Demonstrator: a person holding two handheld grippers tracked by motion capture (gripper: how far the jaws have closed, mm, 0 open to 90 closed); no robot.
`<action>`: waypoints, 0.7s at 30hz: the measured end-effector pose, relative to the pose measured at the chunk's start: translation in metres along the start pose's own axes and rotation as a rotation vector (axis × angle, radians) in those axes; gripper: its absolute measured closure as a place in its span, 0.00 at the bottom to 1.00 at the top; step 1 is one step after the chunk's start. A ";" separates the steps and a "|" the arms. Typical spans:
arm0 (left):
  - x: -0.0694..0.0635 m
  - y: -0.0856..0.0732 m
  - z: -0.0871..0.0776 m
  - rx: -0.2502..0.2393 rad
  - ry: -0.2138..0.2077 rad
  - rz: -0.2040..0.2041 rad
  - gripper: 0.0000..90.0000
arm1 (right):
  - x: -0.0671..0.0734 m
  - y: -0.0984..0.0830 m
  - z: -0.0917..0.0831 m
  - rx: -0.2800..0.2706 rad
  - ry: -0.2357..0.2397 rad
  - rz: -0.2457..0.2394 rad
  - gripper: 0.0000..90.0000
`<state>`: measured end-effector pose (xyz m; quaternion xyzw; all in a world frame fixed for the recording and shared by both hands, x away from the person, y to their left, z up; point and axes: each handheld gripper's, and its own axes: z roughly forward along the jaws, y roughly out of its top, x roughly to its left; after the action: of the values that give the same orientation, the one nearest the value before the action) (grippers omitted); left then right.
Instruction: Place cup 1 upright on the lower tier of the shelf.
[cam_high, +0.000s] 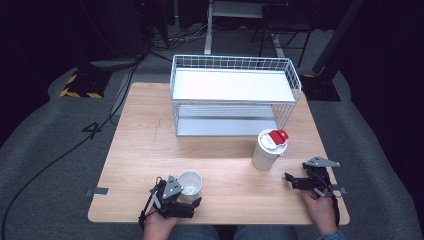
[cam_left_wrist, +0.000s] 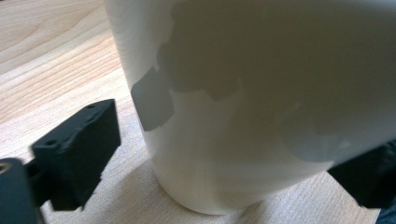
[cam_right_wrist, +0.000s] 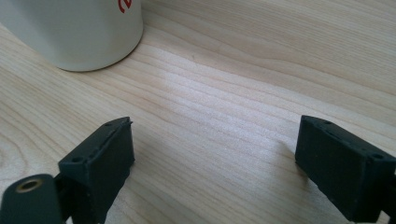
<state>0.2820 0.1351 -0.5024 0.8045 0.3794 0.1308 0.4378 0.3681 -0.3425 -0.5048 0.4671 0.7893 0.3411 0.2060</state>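
We're watching the left gripper (cam_high: 186, 201) straddling the open white cup (cam_high: 190, 185) at the near edge of the table (cam_high: 140, 145); its jaws are standing apart, one pad looking just clear of the wall, though the close view is murky. The cup is standing upright, mouth up, long axis vertical. We're counting two cups, the lidded cup (cam_high: 269, 149) beside one wire basket (cam_high: 235, 95). The right gripper (cam_high: 296, 181) is resting wide open, holding nothing.
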 end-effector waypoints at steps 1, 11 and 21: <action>0.000 0.000 0.000 0.000 -0.001 0.002 0.09 | 0.000 0.000 0.000 0.000 0.000 0.000 0.13; 0.000 -0.001 -0.002 -0.014 -0.015 0.015 0.24 | 0.000 0.000 0.000 0.000 0.000 0.000 0.13; -0.002 -0.001 -0.003 -0.022 -0.011 0.029 0.25 | 0.000 0.000 0.000 0.000 0.000 0.000 0.13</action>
<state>0.2787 0.1360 -0.5013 0.8058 0.3637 0.1371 0.4469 0.3681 -0.3425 -0.5048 0.4671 0.7894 0.3410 0.2060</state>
